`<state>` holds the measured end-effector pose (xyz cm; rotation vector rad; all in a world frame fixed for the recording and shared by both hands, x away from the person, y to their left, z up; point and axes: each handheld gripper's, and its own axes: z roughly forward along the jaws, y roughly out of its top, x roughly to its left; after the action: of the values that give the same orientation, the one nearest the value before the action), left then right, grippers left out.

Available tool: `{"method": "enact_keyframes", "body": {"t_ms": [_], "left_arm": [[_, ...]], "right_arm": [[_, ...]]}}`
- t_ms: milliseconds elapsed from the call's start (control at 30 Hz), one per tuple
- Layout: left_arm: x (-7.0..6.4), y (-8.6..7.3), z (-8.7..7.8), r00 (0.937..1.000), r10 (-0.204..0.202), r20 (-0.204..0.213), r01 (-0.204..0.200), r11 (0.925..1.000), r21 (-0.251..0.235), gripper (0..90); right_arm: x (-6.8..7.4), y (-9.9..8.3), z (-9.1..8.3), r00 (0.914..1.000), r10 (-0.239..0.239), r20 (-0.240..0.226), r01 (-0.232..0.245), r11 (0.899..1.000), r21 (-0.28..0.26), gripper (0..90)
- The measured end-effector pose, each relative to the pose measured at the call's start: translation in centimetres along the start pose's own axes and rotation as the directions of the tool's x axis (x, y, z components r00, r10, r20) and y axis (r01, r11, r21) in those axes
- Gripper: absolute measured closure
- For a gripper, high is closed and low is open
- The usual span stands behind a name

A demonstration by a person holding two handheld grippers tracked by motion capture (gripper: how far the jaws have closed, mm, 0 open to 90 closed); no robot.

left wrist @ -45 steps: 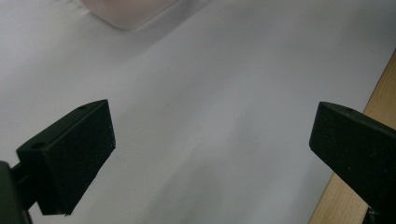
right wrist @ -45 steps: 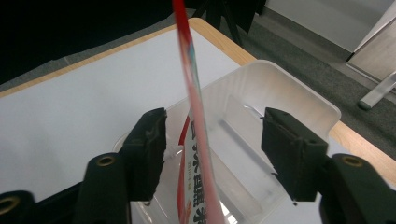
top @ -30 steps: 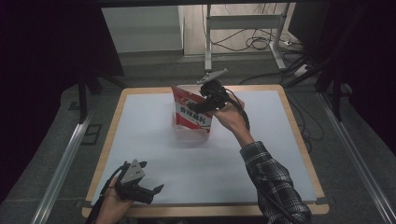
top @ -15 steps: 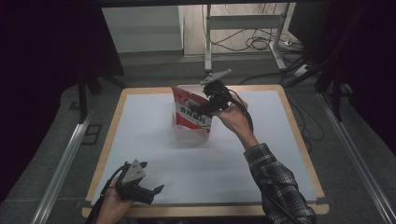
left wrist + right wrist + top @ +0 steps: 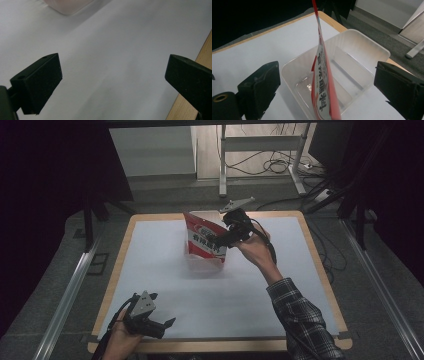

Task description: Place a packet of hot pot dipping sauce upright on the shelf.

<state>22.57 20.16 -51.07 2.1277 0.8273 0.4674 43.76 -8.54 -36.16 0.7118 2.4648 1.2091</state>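
The red and white printed flat pouch [image 5: 322, 82] stands on its edge inside the clear rectangular plastic tub [image 5: 362, 47], with its lower part down in the tub and its upper part rising well above the rim. In the high view this pouch [image 5: 205, 240] is at the far middle of the white table top [image 5: 220, 295], and the tub around it is hard to make out there.

The right gripper [image 5: 231, 231] is at the right edge of the pouch, just beside its top. Its jaws are spread wide on both sides of the pouch and do not press it. So I judge that the pouch is already put into the tub and let go; what is left is to draw this gripper away, and maybe to lay the pouch flat.

The left gripper [image 5: 162, 324] is well apart from the tub, near the front edge of the table, jaws wide and holding nothing.
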Motion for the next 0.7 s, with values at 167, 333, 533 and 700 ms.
{"method": "enact_keyframes", "body": {"t_ms": [167,333,533,700], "left_arm": [[0.0,0.0,0.0,1.0,0.0,0.002,0.0,1.0,0.0,0.9],[0.0,0.0,0.0,1.0,-0.002,0.009,0.002,1.0,-0.002,0.9],[0.0,0.0,0.0,0.9999,-0.005,0.011,0.005,1.0,-0.001,1.0],[0.0,0.0,0.0,0.9999,-0.005,0.012,0.005,1.0,-0.002,0.9]], "right_arm": [[0.1,-0.4,-0.5,1.0,-0.001,0.0,0.001,1.0,-0.003,6.2],[0.0,-0.9,-1.1,1.0,0.0,0.0,0.0,1.0,-0.006,5.6],[-0.1,-1.8,-1.7,0.9999,0.009,0.006,-0.009,1.0,-0.014,3.8],[-0.4,-2.6,-2.0,0.9998,0.017,0.012,-0.017,1.0,-0.022,1.7]]}}
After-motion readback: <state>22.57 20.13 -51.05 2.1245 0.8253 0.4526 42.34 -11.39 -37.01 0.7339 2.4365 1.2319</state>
